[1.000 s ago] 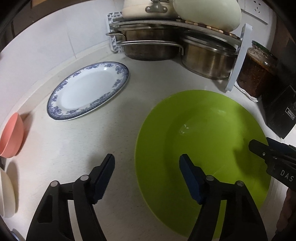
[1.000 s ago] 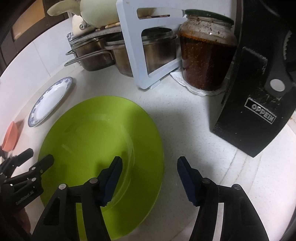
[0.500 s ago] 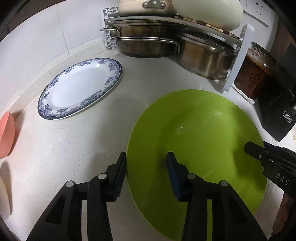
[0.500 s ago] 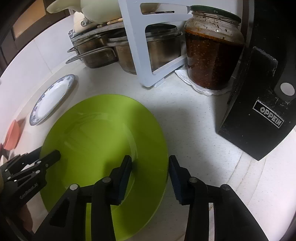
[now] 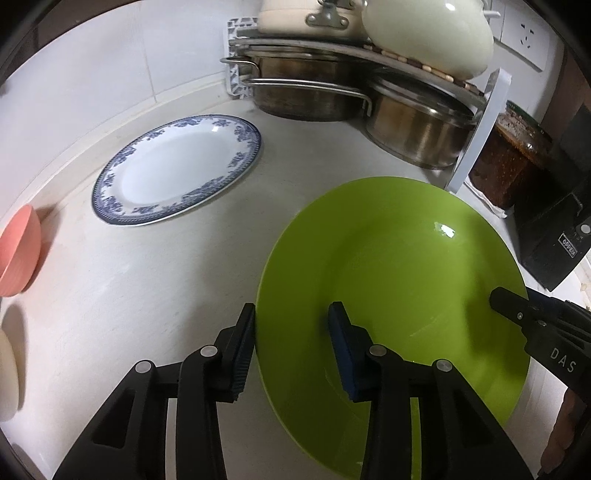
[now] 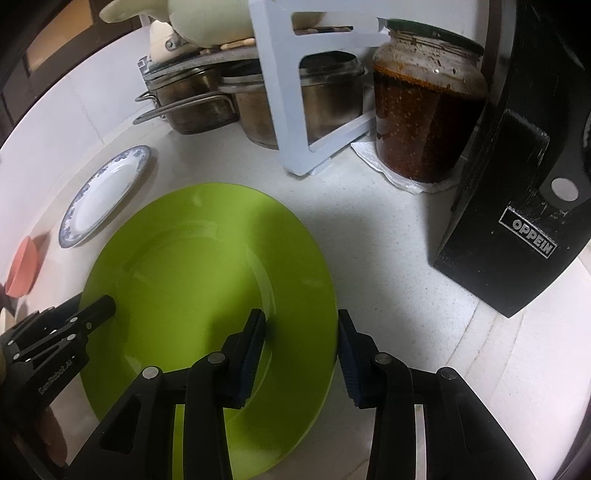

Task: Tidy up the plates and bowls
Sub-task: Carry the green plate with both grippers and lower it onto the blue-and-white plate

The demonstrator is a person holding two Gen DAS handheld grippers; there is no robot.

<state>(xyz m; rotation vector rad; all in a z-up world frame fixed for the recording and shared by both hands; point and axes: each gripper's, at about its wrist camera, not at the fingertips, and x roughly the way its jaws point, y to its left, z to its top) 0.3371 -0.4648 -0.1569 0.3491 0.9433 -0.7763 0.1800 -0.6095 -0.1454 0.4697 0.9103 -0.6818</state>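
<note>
at the far left edge of the left wrist view a cream bowl (image 5: 8, 373) and a pink bowl (image 5: 18, 251) sit on the white counter (image 5: 147, 295), both cut off by the frame. next over, the blue-and-white plate (image 5: 177, 168) lies flat near the wall, well apart from everything else.

the left gripper (image 5: 291, 350) straddles the left rim of the green plate (image 5: 399, 280): one pad is just outside the edge, the other over the plate's inner surface, a clear gap between them, so the fingers are parted and not clamped. whether the outer pad touches the rim i cannot tell.

behind the green plate stands a white rack (image 5: 476, 136) with steel pots (image 5: 417, 129) below and cream cookware (image 5: 428, 33) on top.

in the right wrist view the right gripper (image 6: 301, 350) straddles the plate's right rim the same way, one finger over the well, one outside the edge, spread wide with nothing pinched. the left tool's body at that view's left edge carries small white writing too blurred to read surely; the right tool in the left view shows "das".

right of the rack a jar of dark red sauce (image 6: 424, 110) stands on a paper towel (image 6: 402, 173), and beside it a black knife block (image 6: 517, 206) bears a plate reading "oppein".
</note>
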